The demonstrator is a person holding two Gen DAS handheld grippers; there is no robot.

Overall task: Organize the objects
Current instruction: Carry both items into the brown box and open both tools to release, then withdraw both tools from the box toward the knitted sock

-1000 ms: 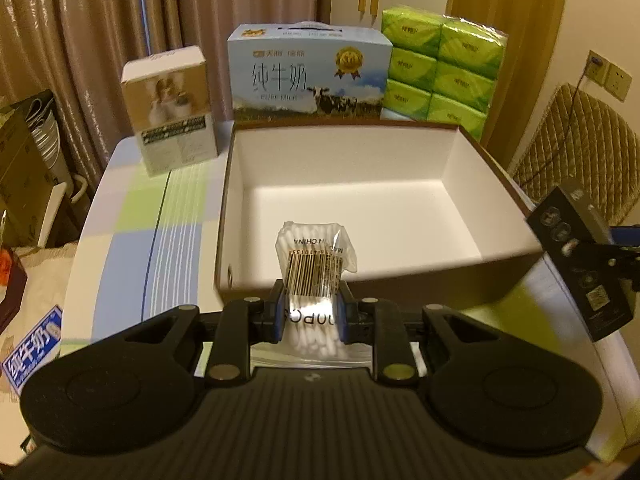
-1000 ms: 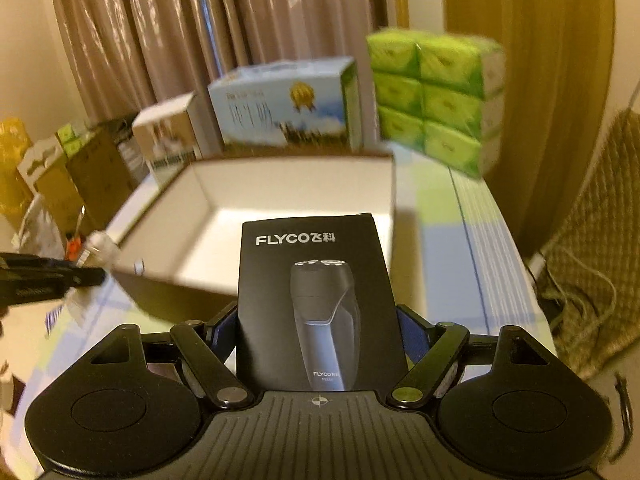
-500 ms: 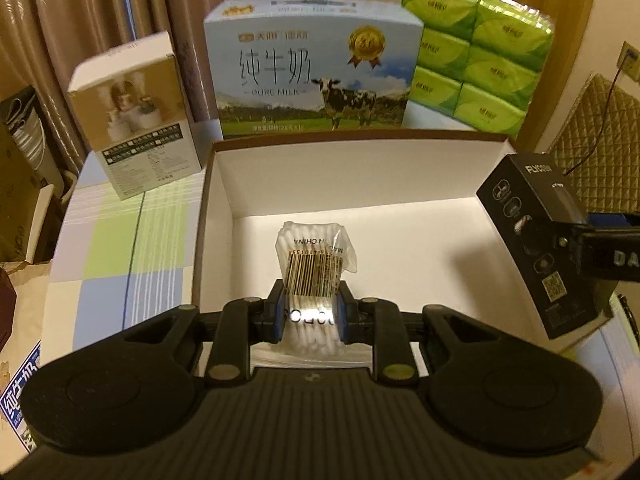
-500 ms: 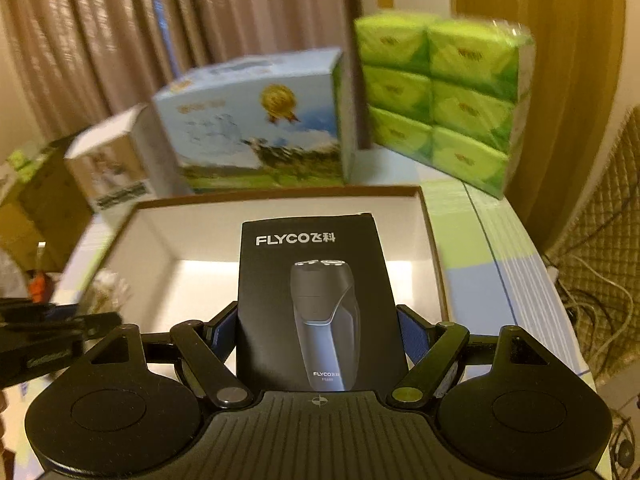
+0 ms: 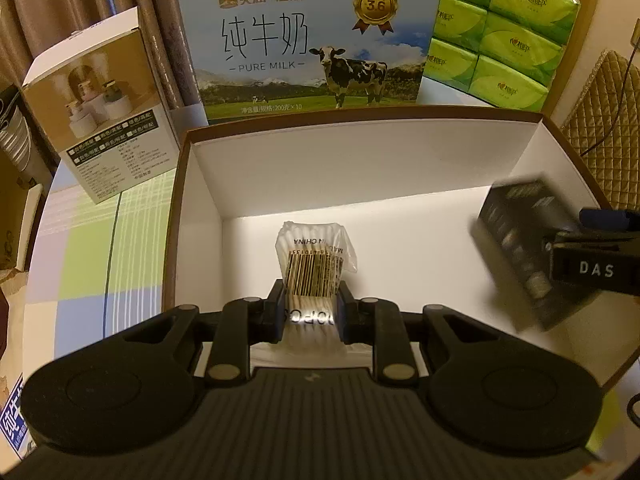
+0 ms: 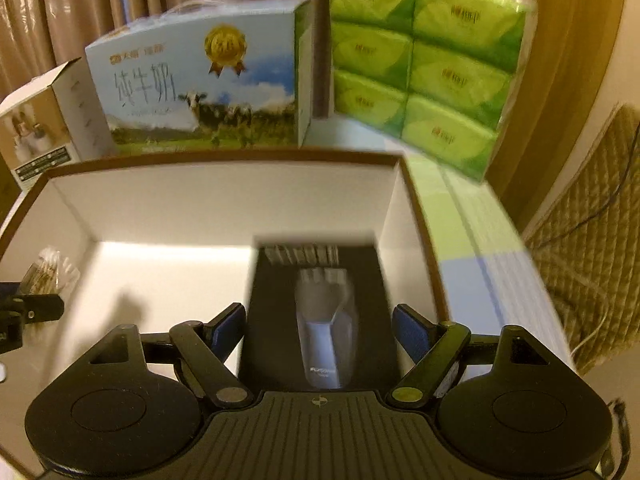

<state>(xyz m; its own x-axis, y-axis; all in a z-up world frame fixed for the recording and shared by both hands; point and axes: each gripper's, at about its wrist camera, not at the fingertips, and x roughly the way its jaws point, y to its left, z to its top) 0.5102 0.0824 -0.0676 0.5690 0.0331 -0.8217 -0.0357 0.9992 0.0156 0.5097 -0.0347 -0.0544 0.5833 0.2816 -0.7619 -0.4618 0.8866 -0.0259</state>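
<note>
My left gripper is shut on a clear pack of cotton swabs with a barcode, held above the floor of the open white box near its left side. My right gripper is shut on a black shaver box, which is inside the white box by the right wall. The shaver box is blurred and leans forward. In the left wrist view the shaver box is tilted at the right. In the right wrist view the swab pack is at the far left.
Behind the white box stand a blue milk carton, stacked green tissue packs and a small white product box. The table wears a checked cloth. A quilted chair is to the right.
Both grippers have moved forward and down, from the near rim to inside the white box. The shaver box now sits lower in the right grip and is blurred.
</note>
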